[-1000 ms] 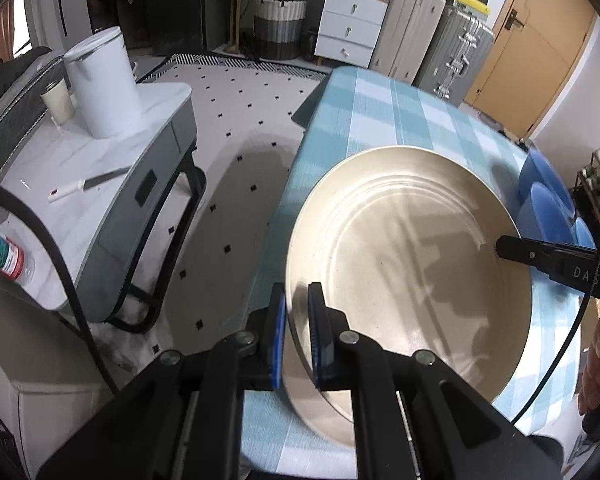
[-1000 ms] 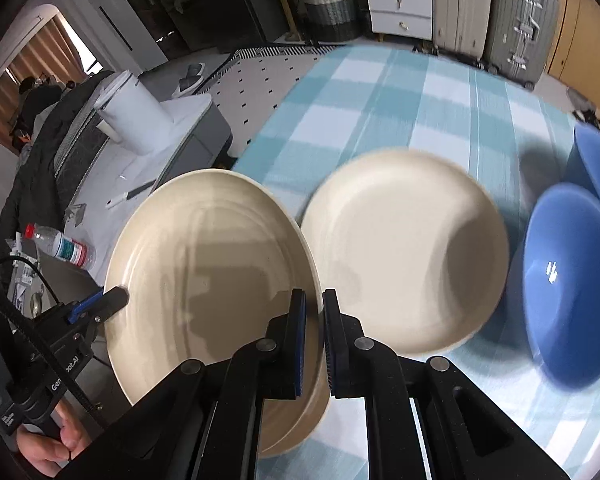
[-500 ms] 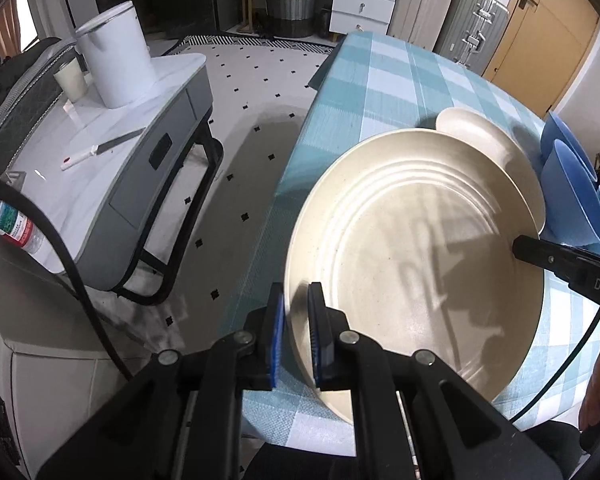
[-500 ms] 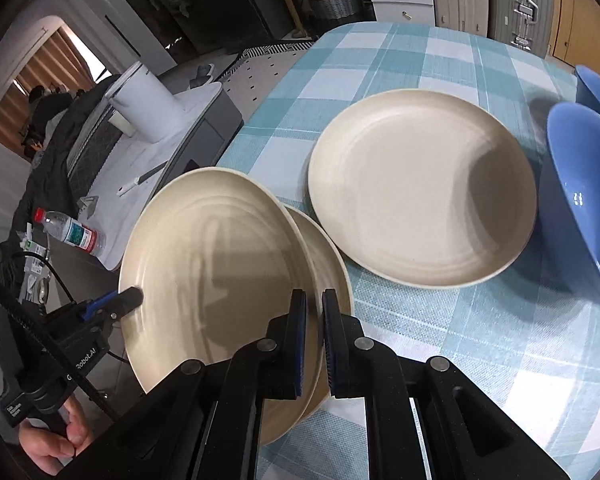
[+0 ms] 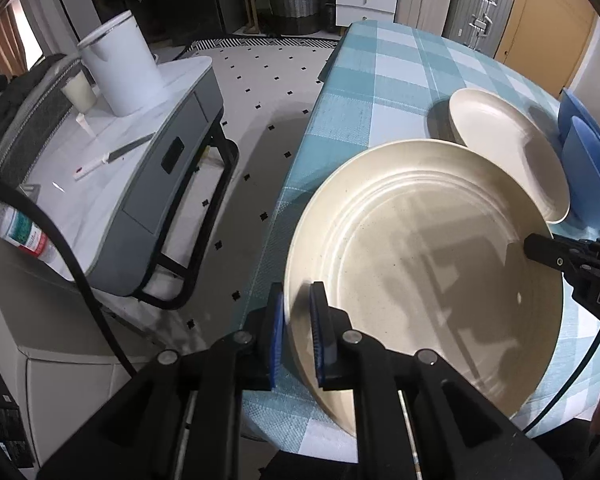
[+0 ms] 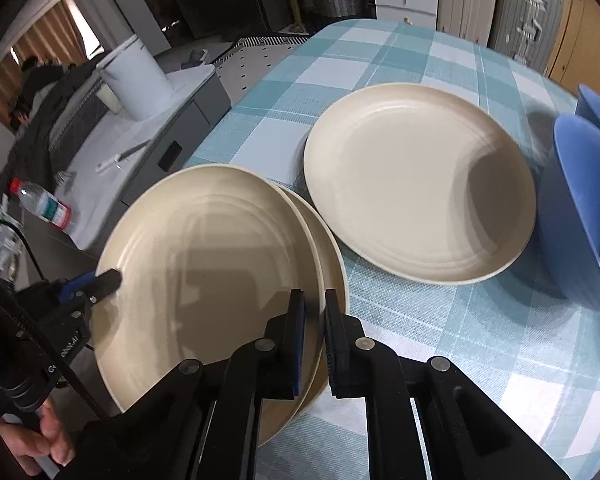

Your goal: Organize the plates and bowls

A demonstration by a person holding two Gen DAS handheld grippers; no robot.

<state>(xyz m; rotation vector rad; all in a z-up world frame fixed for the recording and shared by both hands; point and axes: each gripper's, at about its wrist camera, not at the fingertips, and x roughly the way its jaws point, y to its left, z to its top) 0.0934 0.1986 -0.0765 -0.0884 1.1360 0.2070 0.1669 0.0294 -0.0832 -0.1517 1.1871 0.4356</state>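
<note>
Lowered plate (image 6: 204,256) joins two plates, two bowls (image 6: 580,216).

Three cream plates are in sight: one held plate (image 6: 204,264) at 8 o'clock in the right wrist view, a second plate (image 6: 332,248) directly under it with only its edge showing, and a third plate (image 6: 416,180) lying alone at 1 o'clock on the checked tabletop (image 6: 380,52). Two blue bowls stand at 3 o'clock: a near bowl (image 6: 580,208) and a far bowl (image 6: 598,108) behind it. Two hand-held grippers appear, the left hand-held gripper (image 5: 298,328) and the right hand-held gripper (image 6: 314,336). Off the tabletop at 10 o'clock are one white canister (image 6: 134,80), one cup (image 5: 78,94), one water bottle (image 6: 44,204) and one knife (image 5: 112,156).
</note>
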